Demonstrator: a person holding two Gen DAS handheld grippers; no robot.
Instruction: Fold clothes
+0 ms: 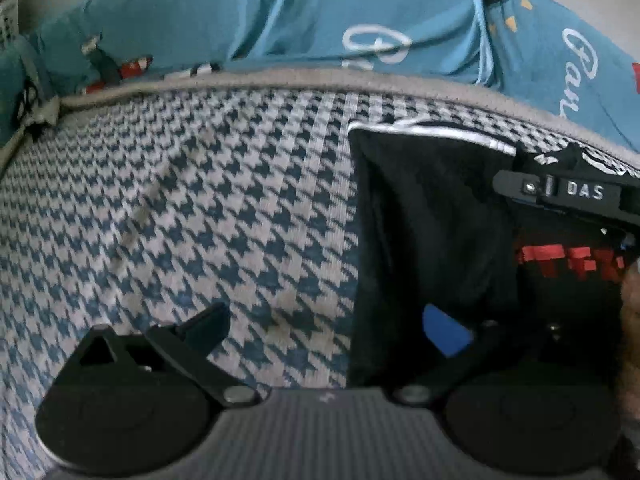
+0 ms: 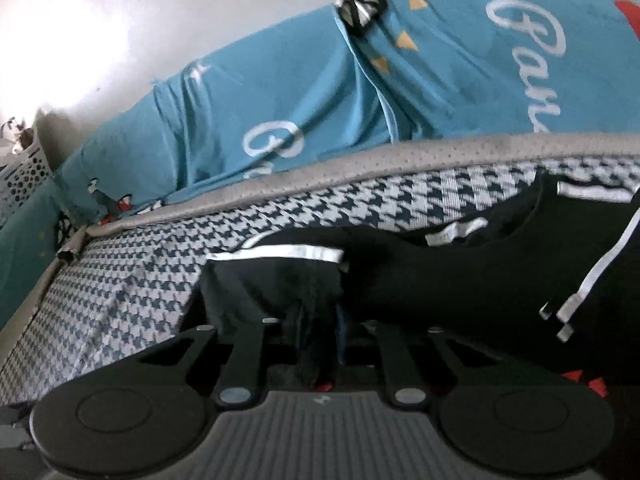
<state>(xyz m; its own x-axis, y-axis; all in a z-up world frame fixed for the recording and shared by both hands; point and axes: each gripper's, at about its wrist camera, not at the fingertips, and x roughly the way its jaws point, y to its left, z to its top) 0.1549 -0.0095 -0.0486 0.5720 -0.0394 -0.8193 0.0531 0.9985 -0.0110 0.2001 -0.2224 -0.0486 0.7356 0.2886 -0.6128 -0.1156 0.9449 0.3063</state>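
Observation:
A black garment (image 1: 432, 216) with white trim and a red print lies on the right part of a blue-and-white houndstooth mat (image 1: 180, 208). My left gripper (image 1: 328, 322) is open wide; its blue-padded right finger (image 1: 444, 334) hovers over the garment's left edge and its left finger is over bare mat. The right gripper shows as a black body marked "DAS" (image 1: 580, 192) at the garment's far right. In the right wrist view the right gripper (image 2: 320, 320) is shut on a bunched fold of the black garment (image 2: 440, 280), which spreads to the right with white stripes.
Teal bedding (image 2: 320, 92) with white script lies bunched beyond the mat's grey border (image 2: 400, 156). A white perforated basket (image 2: 24, 178) stands at the far left. Part of a hand (image 1: 632, 320) shows at the right edge of the left wrist view.

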